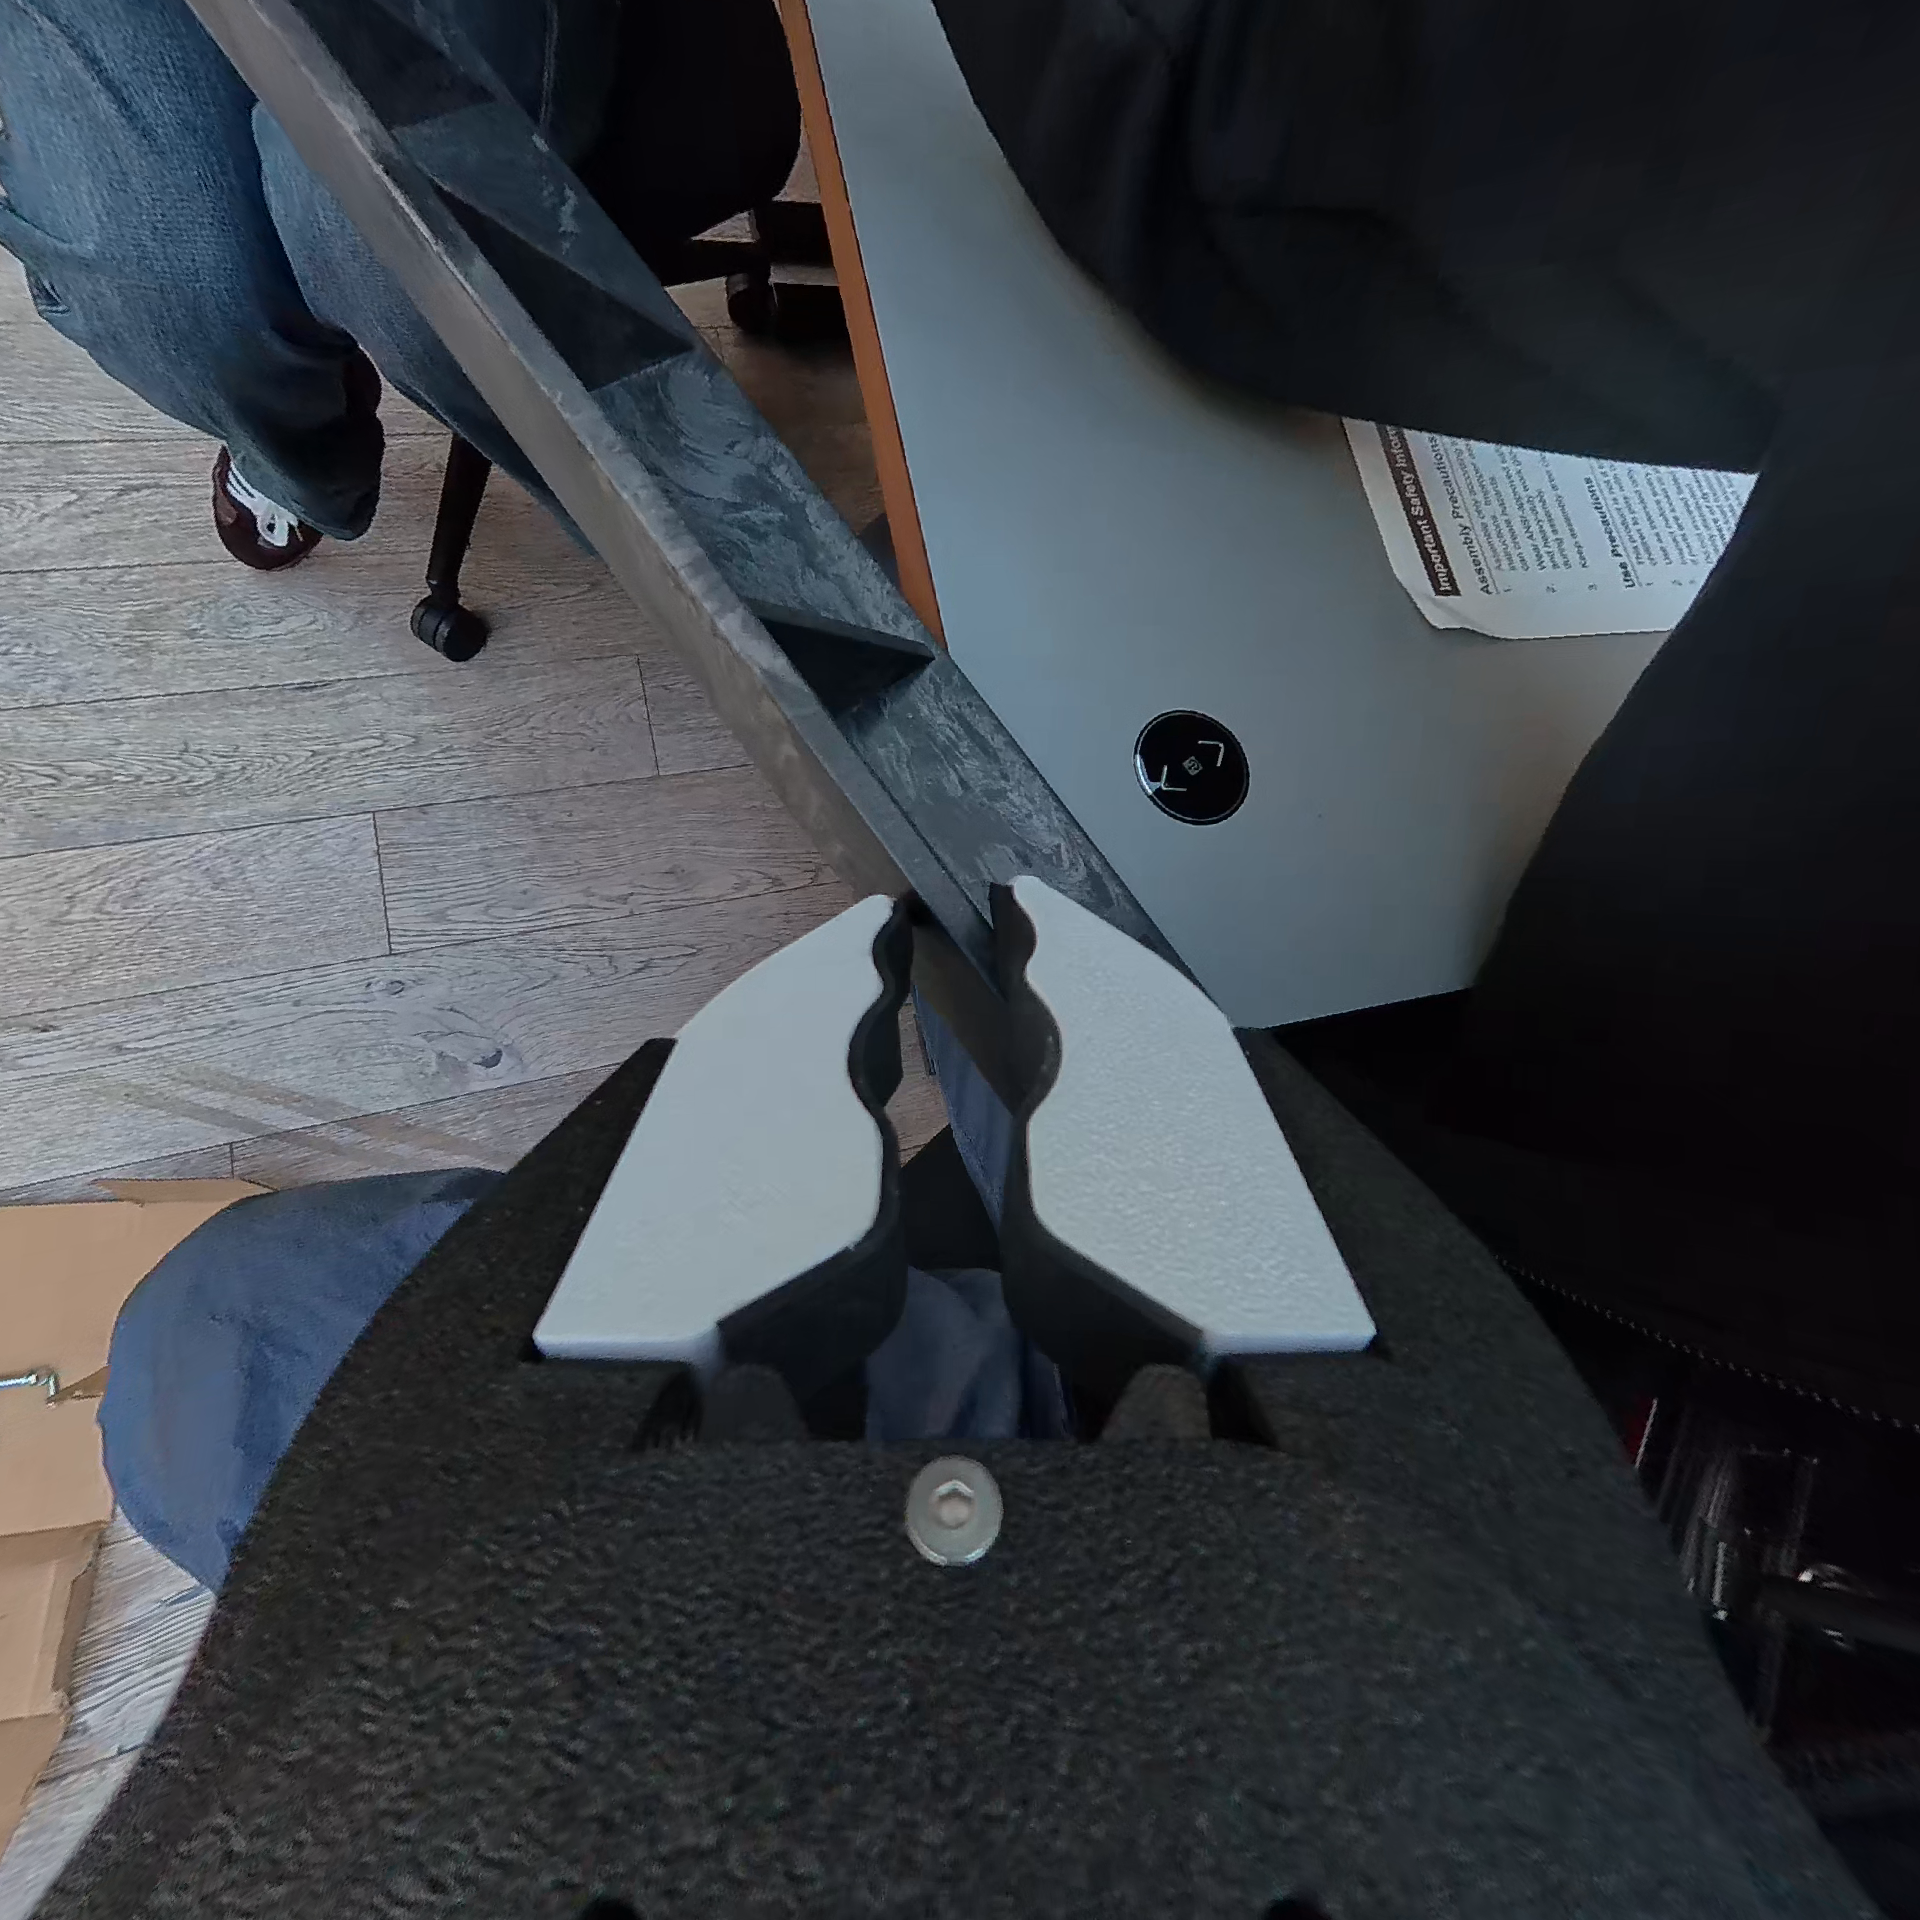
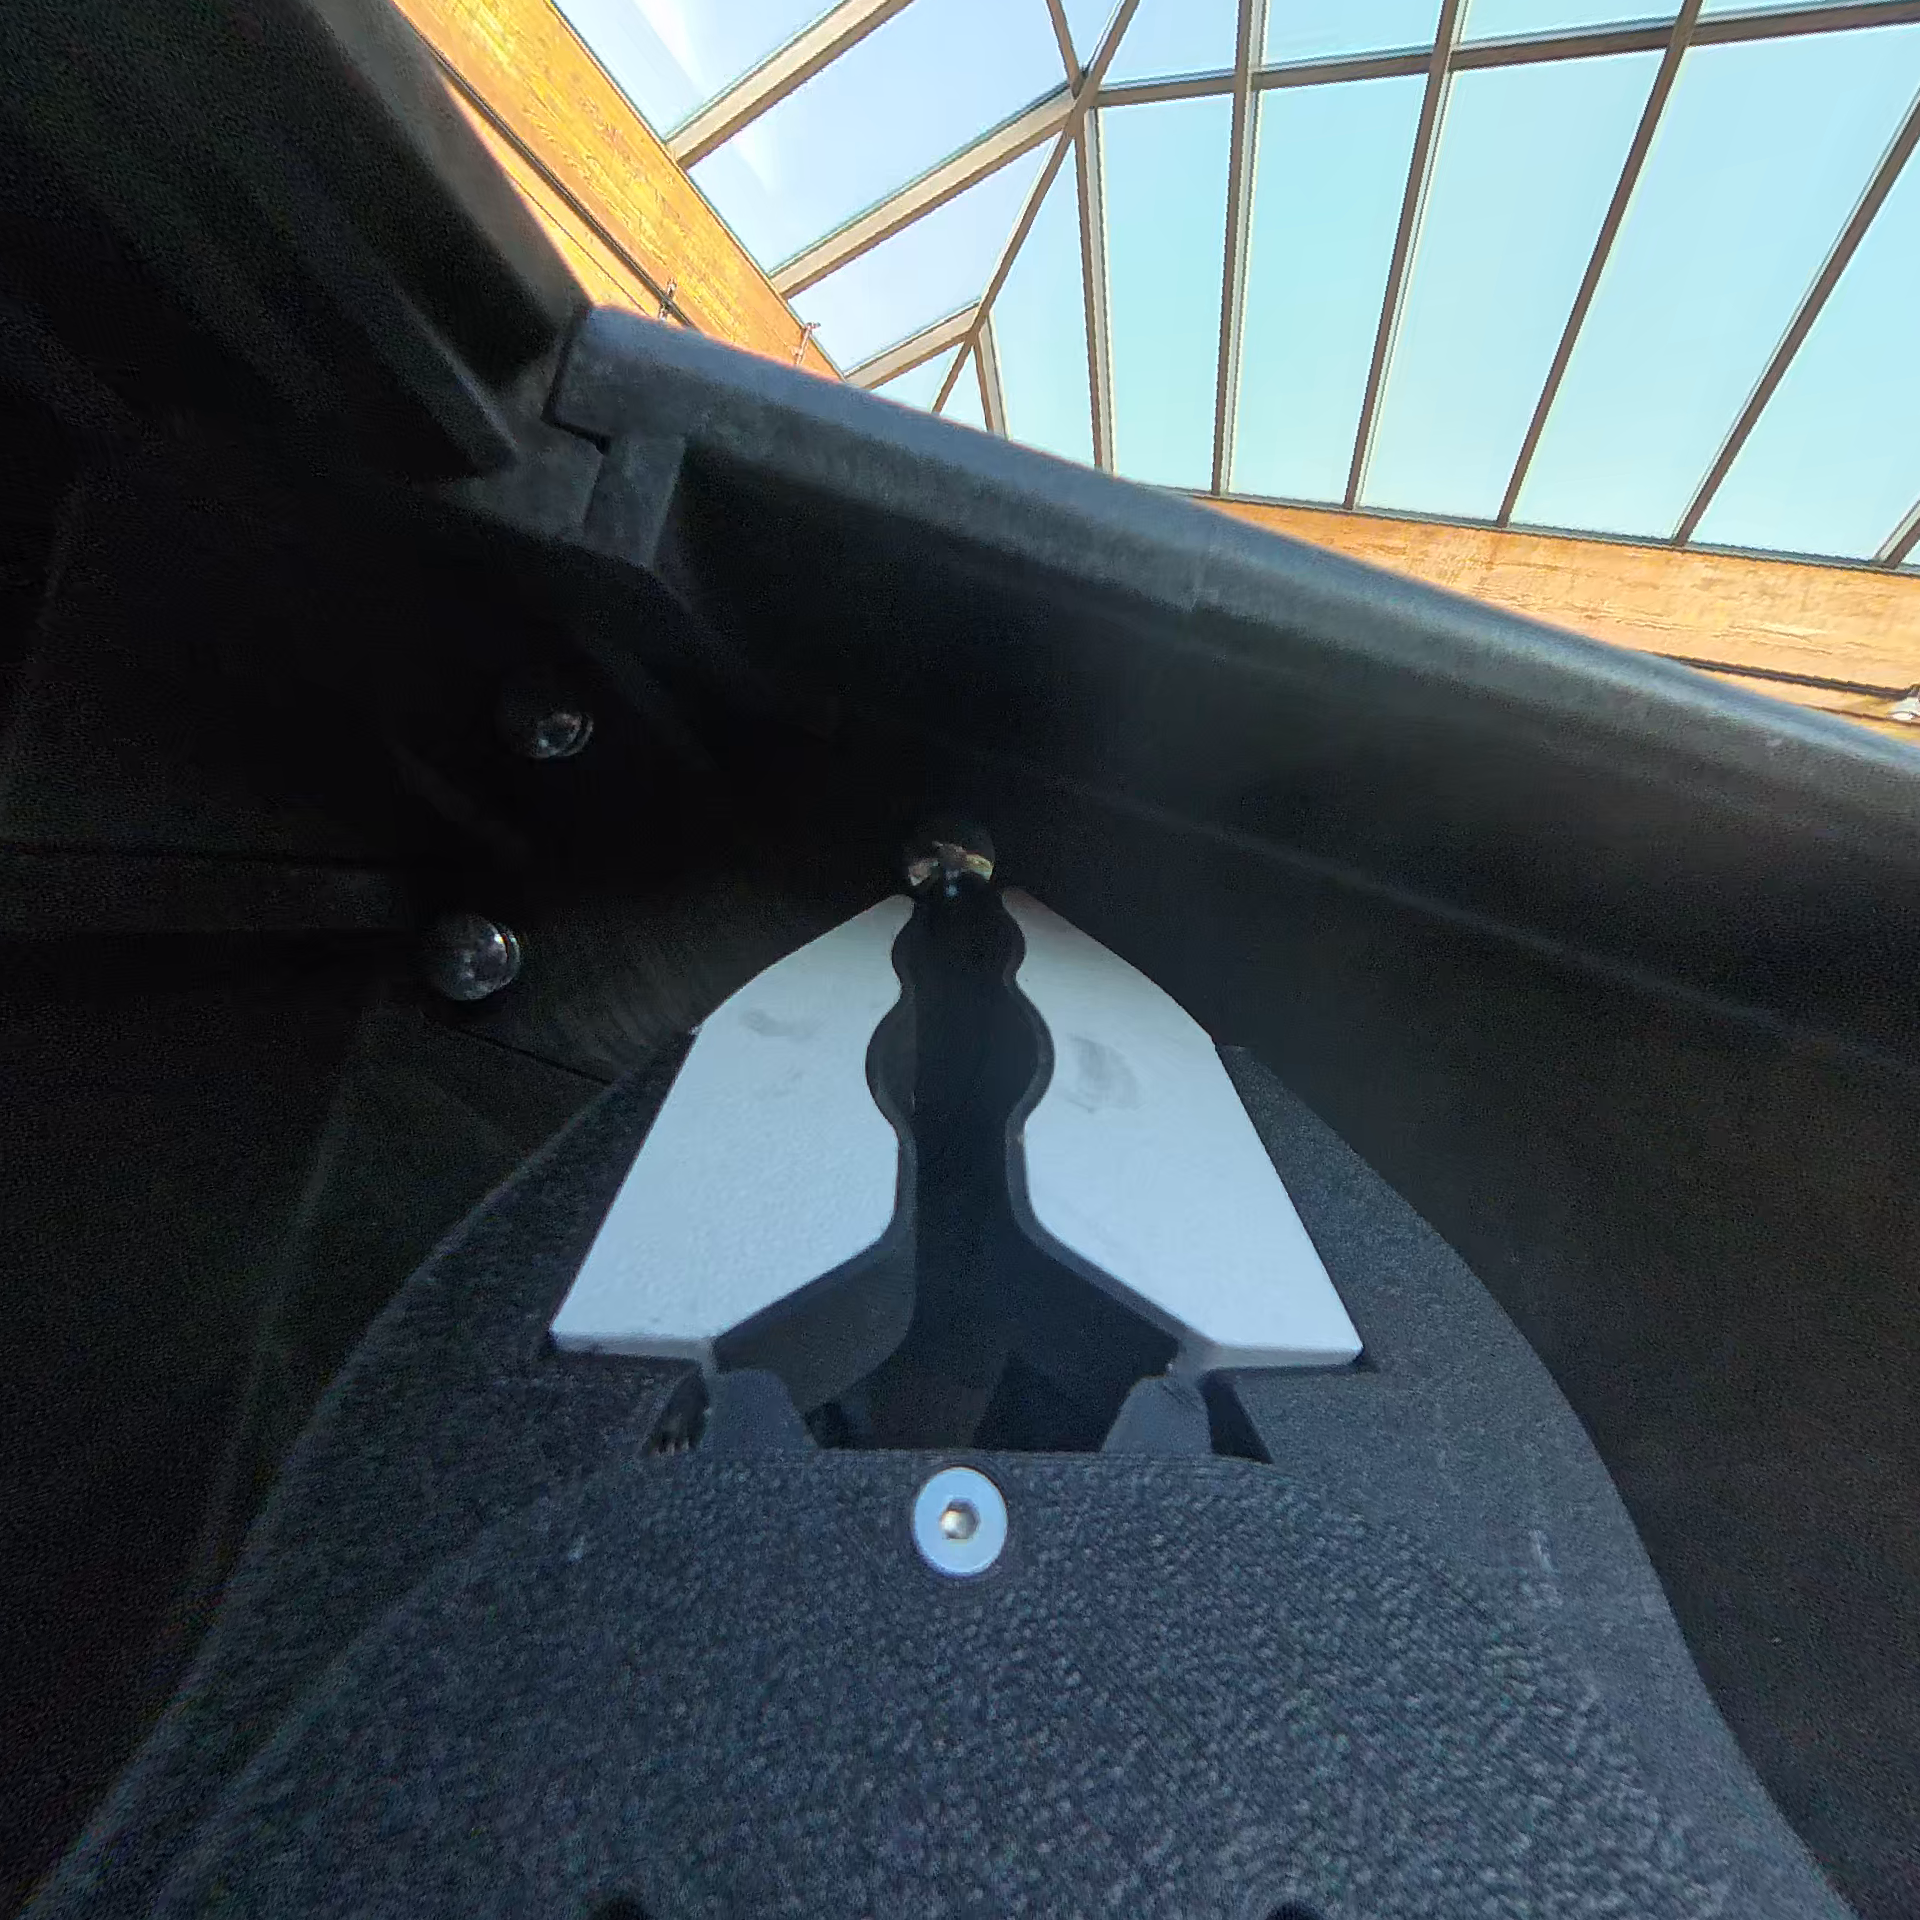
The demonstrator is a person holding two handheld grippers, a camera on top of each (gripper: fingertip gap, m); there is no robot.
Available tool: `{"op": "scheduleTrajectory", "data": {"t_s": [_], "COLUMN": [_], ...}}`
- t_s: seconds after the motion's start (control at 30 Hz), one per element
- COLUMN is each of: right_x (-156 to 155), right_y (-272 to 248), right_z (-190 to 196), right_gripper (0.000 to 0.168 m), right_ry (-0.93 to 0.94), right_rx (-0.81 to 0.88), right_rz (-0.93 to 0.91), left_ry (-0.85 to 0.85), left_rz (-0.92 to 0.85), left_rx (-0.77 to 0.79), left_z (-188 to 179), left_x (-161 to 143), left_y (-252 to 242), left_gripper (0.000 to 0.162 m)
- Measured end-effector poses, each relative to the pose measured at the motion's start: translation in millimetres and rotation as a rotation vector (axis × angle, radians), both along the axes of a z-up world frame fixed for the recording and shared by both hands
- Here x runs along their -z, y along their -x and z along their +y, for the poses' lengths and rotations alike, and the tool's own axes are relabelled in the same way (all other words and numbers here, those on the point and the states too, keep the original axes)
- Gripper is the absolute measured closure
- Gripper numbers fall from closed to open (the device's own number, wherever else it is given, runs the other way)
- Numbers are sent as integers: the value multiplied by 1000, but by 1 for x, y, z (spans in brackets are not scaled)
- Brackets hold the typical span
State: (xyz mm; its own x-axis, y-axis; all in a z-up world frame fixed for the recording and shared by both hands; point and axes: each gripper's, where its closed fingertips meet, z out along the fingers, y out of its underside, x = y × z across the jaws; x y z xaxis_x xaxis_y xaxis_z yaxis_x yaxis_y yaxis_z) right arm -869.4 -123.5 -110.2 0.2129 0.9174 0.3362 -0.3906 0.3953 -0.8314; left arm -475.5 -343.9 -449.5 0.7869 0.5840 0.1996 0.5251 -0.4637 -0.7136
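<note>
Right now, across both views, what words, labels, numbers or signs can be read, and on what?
Paper sheet on the grey panel: printed headings and text, not quoted.
Round black disc on that panel: small white symbols, no words.
Right wrist view: no writing visible.

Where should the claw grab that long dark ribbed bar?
On its thin flat edge, coming from the near end. The left claw already pinches the bar there; the ribbed face beside it is wide, with triangular pockets, so it offers no narrow part to pinch.
</note>
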Motion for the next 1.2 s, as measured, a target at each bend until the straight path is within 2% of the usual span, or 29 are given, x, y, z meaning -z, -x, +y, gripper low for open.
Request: {"op": "scheduleTrajectory", "data": {"t_s": [0.33, 0.53, 0.67, 1.2], "right_x": [-10, -11, -7, -4], "right_y": [-17, -15, -9, -2], "right_z": [-8, -9, -9, -3], "right_gripper": [151, 149, 149, 154], "right_ry": [-24, -24, -26, -20], "right_rx": [-69, -68, -63, -34], "right_rz": [76, 64, 43, 27], "left_ry": [22, 2, -49, 69], "left_rz": [6, -55, -134, -223], "left_rx": [-4, -54, -91, -114], "left_z": [0, 0, 0, -1], "left_x": [0, 0, 0, 5], "left_y": [0, -1, -1, -4], "left_gripper": [146, 147, 146, 143]}}
